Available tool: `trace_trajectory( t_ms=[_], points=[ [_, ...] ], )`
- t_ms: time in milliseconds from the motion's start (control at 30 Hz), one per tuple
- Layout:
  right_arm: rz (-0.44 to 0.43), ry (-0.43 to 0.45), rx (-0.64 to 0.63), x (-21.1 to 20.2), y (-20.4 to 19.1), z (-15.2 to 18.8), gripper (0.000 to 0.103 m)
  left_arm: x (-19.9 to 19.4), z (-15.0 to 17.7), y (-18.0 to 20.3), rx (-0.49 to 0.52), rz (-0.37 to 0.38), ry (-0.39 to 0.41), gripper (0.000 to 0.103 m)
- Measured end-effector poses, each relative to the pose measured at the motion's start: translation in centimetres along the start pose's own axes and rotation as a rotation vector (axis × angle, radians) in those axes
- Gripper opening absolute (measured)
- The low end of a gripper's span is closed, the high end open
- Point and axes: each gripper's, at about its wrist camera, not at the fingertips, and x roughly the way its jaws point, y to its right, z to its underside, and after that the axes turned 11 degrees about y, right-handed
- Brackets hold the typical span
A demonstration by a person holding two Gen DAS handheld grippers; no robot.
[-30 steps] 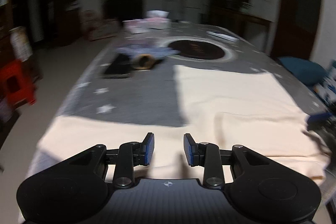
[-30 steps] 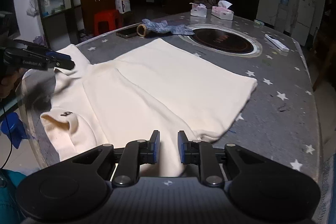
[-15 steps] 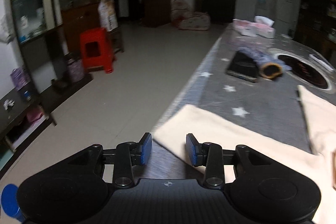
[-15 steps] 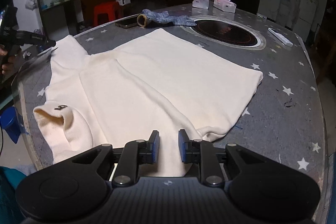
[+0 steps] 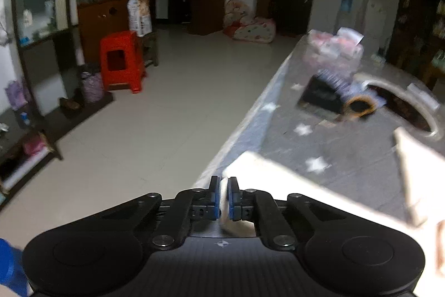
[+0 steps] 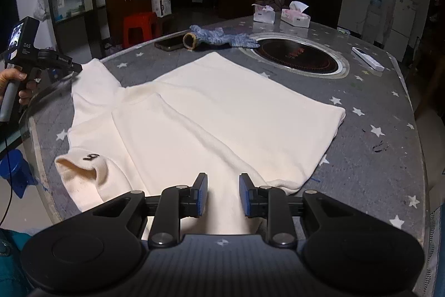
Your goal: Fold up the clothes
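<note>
1. A cream shirt [image 6: 211, 113] lies spread flat on a grey table [image 6: 370, 171] whose cloth is printed with white stars.
2. The left gripper [image 5: 224, 192] is at the table's edge, its blue pads pressed together on the tip of the shirt's sleeve [image 5: 267, 171]; a fold of cream cloth shows squeezed between them.
3. From the right wrist view, the left gripper [image 6: 76, 66] shows at the far left, held by a hand [image 6: 12, 85], with its tip at the end of the outstretched sleeve [image 6: 91, 80].
4. The right gripper [image 6: 223, 192] hangs over the near part of the shirt with its jaws opening; cloth lies under the gap between the pads, and they do not press on it.
5. The shirt's collar [image 6: 83, 169], marked with a small dark label, sits at the near left, just beside the table's rim.
6. Beyond the shirt lie a blue knitted glove [image 6: 219, 38] and a dark phone [image 6: 169, 44], side by side and touching.
7. A round black hob [image 6: 297, 57] is set into the middle of the table, with two tissue boxes [image 6: 281, 14] behind it.
8. A red stool [image 5: 122, 60] stands on the pale floor, well apart from the table.
</note>
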Motion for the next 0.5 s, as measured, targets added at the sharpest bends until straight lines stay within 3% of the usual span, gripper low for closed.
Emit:
trace_trajectory(
  t_ms=[200, 500],
  points=[
    [0.001, 0.029, 0.016, -0.7, 0.0, -0.3, 0.024, -3.5, -3.4, 3.4, -0.035, 0.191, 0.077, 0.006],
    [0.015, 0.064, 0.047, -1.7, 0.6, -0.4, 0.024, -9.8, -6.3, 12.5, -0.004, 0.596, 0.147, 0.006]
  ],
)
